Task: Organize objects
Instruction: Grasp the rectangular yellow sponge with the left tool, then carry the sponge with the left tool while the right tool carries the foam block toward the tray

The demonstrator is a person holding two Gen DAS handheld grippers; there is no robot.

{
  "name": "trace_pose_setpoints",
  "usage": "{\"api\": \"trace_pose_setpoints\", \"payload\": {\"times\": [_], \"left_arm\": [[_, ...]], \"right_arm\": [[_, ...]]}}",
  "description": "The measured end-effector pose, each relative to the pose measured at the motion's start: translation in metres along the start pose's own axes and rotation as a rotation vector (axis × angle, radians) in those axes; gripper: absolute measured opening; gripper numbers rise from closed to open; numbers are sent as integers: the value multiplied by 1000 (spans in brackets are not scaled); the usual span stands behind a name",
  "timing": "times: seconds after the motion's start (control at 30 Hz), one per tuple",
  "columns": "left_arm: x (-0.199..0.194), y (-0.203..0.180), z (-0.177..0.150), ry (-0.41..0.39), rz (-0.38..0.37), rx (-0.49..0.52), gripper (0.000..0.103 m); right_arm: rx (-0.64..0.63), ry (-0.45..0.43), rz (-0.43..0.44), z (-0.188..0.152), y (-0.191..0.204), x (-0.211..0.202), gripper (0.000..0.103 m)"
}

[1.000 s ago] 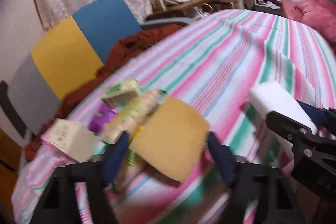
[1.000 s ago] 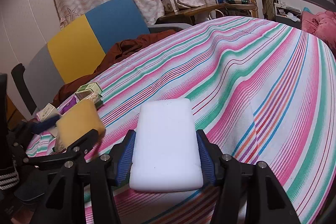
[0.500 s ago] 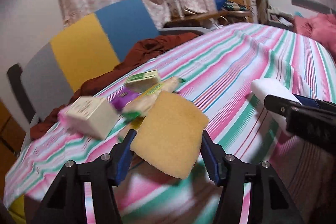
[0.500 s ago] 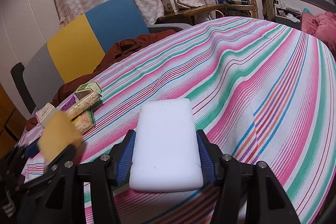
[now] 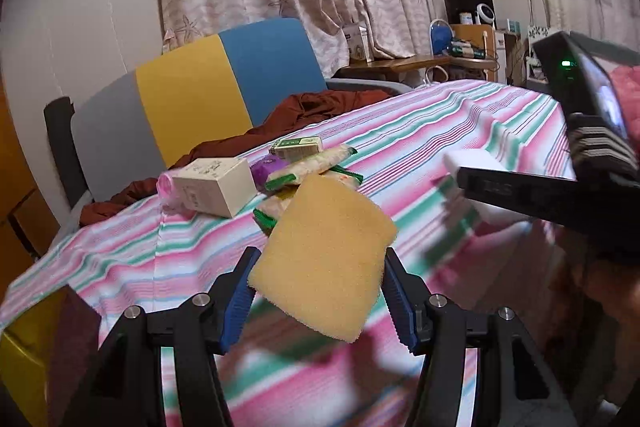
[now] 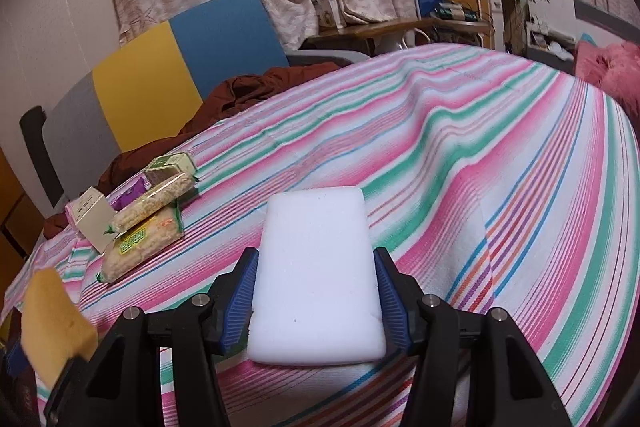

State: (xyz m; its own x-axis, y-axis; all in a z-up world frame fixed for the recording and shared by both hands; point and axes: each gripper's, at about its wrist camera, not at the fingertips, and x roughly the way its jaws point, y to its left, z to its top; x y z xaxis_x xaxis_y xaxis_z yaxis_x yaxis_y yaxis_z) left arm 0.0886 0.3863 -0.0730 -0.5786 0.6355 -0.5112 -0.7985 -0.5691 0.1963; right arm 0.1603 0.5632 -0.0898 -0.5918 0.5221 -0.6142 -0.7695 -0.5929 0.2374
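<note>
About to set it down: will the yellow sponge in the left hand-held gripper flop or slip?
The yellow sponge looks porous and soft, so probably light and grippy. It juts past the left hand-held gripper without drooping, so likely springy. Its edges barely dent, suggesting a gentle squeeze.

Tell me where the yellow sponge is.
The yellow sponge is clamped in the left tool, above the striped cloth, just short of the snack packs.

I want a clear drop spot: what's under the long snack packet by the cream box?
The long snack packet lies on a flatter green-edged snack packet, with a purple packet partly behind. Anything deeper beneath is covered.
</note>
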Motion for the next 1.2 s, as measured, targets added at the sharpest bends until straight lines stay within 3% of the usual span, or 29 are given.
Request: {"api": "trace_pose_setpoints", "payload": {"times": [0.2,0.47,0.77,0.93,1.2], "left_arm": [[-21,12,-9,-27,4,-85,60],[-26,17,-44,62,-1,-148,57],[-59,36,-65,57,-5,-242,57],[-78,54,-66,41,-23,-331,57],[-109,68,-63,0,-39,-376,57]], "right_arm": [[-119,-38,24,-2,23,-8,57],[-161,-44,26,-3,31,-9,57],[-289,-82,16,-10,57,-16,57],[-373,-92,18,-17,72,-21,57],[-445,-98,38,-29,87,-30,57]]}}
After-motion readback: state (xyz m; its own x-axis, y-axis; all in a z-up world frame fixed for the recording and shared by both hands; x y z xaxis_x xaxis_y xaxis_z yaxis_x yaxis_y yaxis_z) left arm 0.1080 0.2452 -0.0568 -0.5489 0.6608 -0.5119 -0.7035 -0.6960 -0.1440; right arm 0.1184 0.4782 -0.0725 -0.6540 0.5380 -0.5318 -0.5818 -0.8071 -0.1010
